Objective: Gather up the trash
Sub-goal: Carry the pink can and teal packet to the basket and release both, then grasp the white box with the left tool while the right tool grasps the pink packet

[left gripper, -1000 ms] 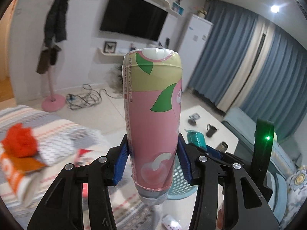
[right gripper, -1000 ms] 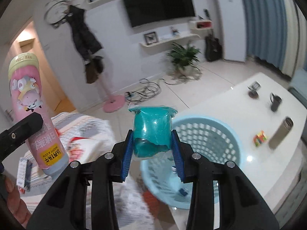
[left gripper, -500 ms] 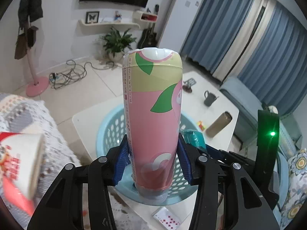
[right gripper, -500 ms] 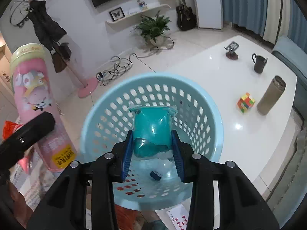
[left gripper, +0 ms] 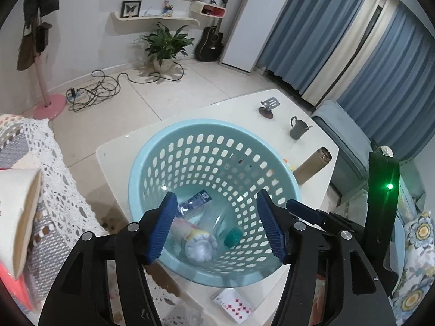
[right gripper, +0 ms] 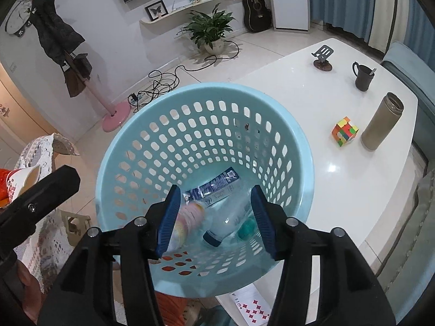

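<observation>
A: Where is the trash now?

B: It lies at the bottom of the blue basket (left gripper: 152,146). I see the pink bottle (left gripper: 199,244) on its side, a clear bottle (right gripper: 231,217) with a dark cap beside it, a small teal piece (left gripper: 233,235) and a blue wrapper (left gripper: 195,199) toward the far wall of the basket.

A: And the tongs?

B: The left gripper (left gripper: 216,224) and the right gripper (right gripper: 216,218) both hang above the basket, and their jaws are opening. Nothing is between the pads; the trash is well below them.

A: How would these things handle if one must be taken again?

B: I judge them light and empty. The bottles are thin plastic, so they are smooth, can roll, and will dent under a strong squeeze. I would take one across the middle of its body, not at the cap. The wrapper is soft and flat, so it is difficult to pinch against the basket floor.

A: Is more trash near the basket?

B: Perhaps the paper cup (left gripper: 19,214), left of the basket.
</observation>
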Available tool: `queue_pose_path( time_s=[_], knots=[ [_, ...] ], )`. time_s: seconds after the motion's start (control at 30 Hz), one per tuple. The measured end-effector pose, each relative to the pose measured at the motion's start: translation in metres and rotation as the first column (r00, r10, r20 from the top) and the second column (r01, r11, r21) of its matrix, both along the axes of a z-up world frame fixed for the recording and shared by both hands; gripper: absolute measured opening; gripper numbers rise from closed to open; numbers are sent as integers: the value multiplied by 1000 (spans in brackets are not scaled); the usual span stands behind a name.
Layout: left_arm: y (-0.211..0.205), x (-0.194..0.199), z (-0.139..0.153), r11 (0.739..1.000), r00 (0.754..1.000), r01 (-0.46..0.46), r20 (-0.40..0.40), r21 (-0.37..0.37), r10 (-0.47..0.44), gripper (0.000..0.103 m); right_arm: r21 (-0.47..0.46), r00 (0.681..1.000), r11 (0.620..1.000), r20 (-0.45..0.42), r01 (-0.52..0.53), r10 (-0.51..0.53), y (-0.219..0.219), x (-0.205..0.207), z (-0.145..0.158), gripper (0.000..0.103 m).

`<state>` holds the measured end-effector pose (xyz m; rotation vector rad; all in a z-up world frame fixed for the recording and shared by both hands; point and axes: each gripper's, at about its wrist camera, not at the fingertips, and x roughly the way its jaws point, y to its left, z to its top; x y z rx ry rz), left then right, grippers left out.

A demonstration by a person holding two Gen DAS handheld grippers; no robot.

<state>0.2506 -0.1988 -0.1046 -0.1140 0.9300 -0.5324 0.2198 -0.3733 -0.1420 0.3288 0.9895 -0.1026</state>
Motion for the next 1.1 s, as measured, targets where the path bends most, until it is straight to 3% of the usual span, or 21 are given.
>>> queue_pose_path(
  time_s=[0.37,0.7,0.9,1.1],
  knots=[
    [18,-26,14,999,1000,-12,27,-36,13,59,-26,998,999,50,-39,40,23,-14,28,50],
    [78,-77,66,990,982,-107,146,-96,121,59,-70,971,985,172,-155,165,80,-33,86,50],
    [156,-118,92,959,940,-259,200,-111,277,62,-88,934,963,239,-253,267,130,-45,115,50],
    [254,-159,107,876,848,-470,220,-110,483,69,-110,886,927,275,-358,374,187,-56,130,50]
  ],
)
